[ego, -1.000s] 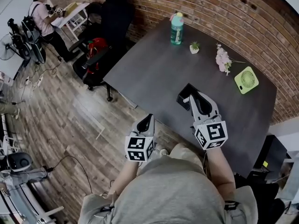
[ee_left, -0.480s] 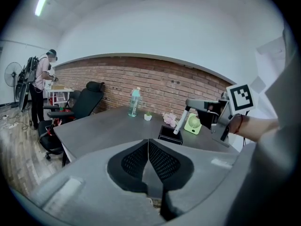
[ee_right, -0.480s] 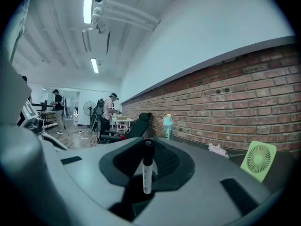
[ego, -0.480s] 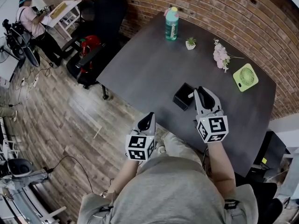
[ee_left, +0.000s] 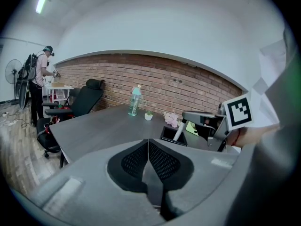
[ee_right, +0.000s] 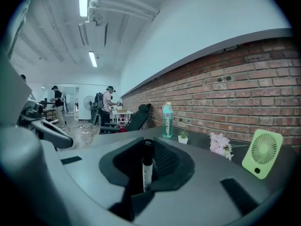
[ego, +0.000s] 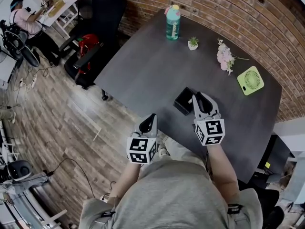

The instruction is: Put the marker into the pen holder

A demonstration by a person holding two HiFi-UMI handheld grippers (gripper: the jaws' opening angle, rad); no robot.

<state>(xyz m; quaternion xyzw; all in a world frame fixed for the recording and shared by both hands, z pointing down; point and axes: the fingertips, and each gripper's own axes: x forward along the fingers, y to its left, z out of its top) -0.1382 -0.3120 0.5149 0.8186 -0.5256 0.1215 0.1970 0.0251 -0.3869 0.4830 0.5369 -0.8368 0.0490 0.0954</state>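
The black square pen holder [ego: 183, 100] stands near the front edge of the dark table [ego: 143, 70]. My right gripper [ego: 197, 97] is just right of it, shut on a white marker [ego: 189, 100] with a black cap. In the left gripper view the marker [ee_left: 178, 131] slants down from the right gripper [ee_left: 203, 120] to the pen holder's [ee_left: 168, 134] open top. In the right gripper view the marker [ee_right: 146, 169] stands upright between the pads. My left gripper [ego: 148, 124] hangs shut and empty off the table's front edge; its pads meet in the left gripper view [ee_left: 148, 147].
At the table's far side stand a teal water bottle [ego: 172, 22], a small potted plant [ego: 192, 43], pink flowers [ego: 224, 58] and a green desk fan [ego: 251, 81]. A black office chair [ego: 88, 56] sits left of the table. A person [ego: 21, 18] stands far back left.
The head view has shifted a little. My right gripper, still holding the marker, has edged closer to the pen holder over the last half second. The left gripper has not moved.
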